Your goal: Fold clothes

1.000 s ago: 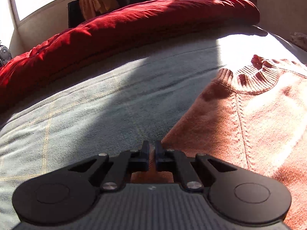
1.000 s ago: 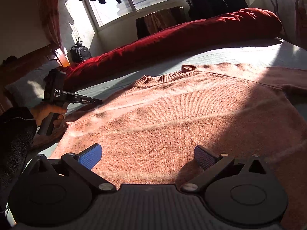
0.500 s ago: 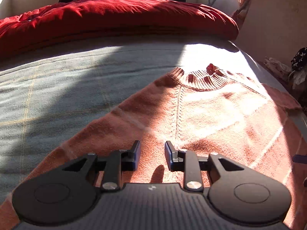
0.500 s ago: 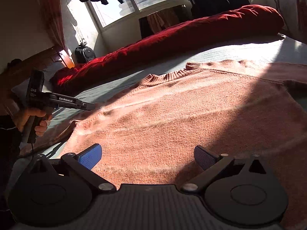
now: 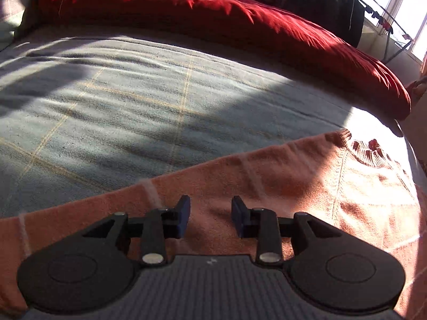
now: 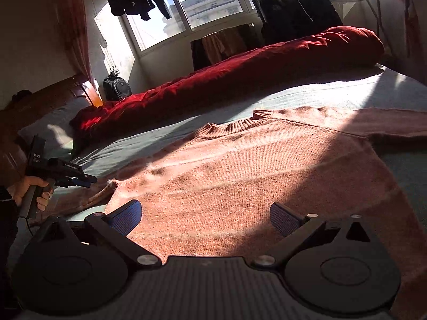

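- A person's hand [image 6: 32,190] holds the left gripper [image 5: 210,214], fingers partly apart and empty, over the left sleeve.
- An orange sweater [image 6: 267,176] lies flat on the grey bedspread [image 5: 133,101].
- The right gripper [image 6: 205,217] gapes wide, empty, above the near hem.

Bed [image 6: 315,93], as I logged it: grey-green cover with thin yellow check lines. On it lay a salmon knit sweater [image 6: 267,165], spread flat with collar toward the far side, and a rolled red duvet [image 6: 240,77] along the far edge.
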Demonstrator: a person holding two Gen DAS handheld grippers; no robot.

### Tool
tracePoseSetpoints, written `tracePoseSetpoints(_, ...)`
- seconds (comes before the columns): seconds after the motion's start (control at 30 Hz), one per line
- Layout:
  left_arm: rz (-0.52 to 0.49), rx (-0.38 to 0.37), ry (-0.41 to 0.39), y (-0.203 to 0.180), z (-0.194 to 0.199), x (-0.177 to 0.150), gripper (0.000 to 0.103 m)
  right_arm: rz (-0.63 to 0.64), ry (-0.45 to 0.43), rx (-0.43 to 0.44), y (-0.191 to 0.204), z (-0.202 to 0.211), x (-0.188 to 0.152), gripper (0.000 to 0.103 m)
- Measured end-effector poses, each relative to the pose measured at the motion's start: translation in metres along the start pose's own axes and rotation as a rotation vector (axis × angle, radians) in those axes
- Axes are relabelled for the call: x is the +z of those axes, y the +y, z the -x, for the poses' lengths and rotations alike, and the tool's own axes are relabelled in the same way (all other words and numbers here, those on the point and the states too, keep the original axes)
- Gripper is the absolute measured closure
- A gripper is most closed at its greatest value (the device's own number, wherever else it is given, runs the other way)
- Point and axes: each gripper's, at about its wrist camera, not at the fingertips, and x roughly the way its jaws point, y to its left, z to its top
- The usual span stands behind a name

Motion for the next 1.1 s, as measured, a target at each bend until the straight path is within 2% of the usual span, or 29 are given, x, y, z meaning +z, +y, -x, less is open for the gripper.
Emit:
tracePoseSetpoints(0.1, 0.025, 0.006, -0.021, 0.007, 0.018, -0.006, 0.058, 0.011, -0.001, 0.006, 0.009, 0.004, -0.001, 0.000)
tracePoseSetpoints(0.2, -0.011, -0.005, -0.027, -0.003, 0.023, -0.015, 0.057, 0.033, -0.004, 0.015, 0.018, 0.009, -0.002, 0.000)
tracePoseSetpoints(0.27, 0.012, 0.009, -0.057, 0.003, 0.033, -0.021, 0.056, 0.049, -0.006, 0.019, 0.023, 0.013, -0.002, 0.000)
tracePoseSetpoints(0.43, 0.237, 0.080, -0.130, 0.062, 0.076, -0.037, 0.055, 0.062, -0.012, 0.007, 0.027, 0.018, -0.002, 0.000)
tracePoseSetpoints(0.5, 0.344, 0.099, -0.154, 0.091, 0.097, -0.051, 0.052, 0.051, -0.007, 0.015, 0.027, 0.017, -0.002, 0.000)
tracePoseSetpoints(0.63, 0.501, 0.069, -0.200, 0.130, 0.131, -0.090, 0.047, 0.066, 0.005, 0.029, 0.033, 0.013, -0.005, 0.000)
tracePoseSetpoints(0.67, 0.528, 0.065, -0.203, 0.135, 0.134, -0.098, 0.043, 0.067, 0.010, 0.034, 0.034, 0.012, -0.005, 0.000)
tracePoseSetpoints(0.83, 0.699, 0.032, -0.226, 0.164, 0.131, -0.142, 0.043, 0.074, 0.029, 0.046, 0.041, 0.008, -0.009, 0.000)
tracePoseSetpoints(0.9, 0.774, -0.003, -0.276, 0.175, 0.124, -0.151, 0.043, 0.080, 0.034, 0.044, 0.044, 0.008, -0.010, 0.000)
tracePoseSetpoints(1.03, 0.809, 0.012, -0.366, 0.185, 0.109, -0.146, 0.042, 0.101, 0.027, 0.024, 0.048, 0.011, -0.010, 0.000)
tracePoseSetpoints(1.1, 0.795, 0.049, -0.396, 0.183, 0.104, -0.139, 0.043, 0.103, 0.024, 0.012, 0.048, 0.012, -0.009, 0.000)
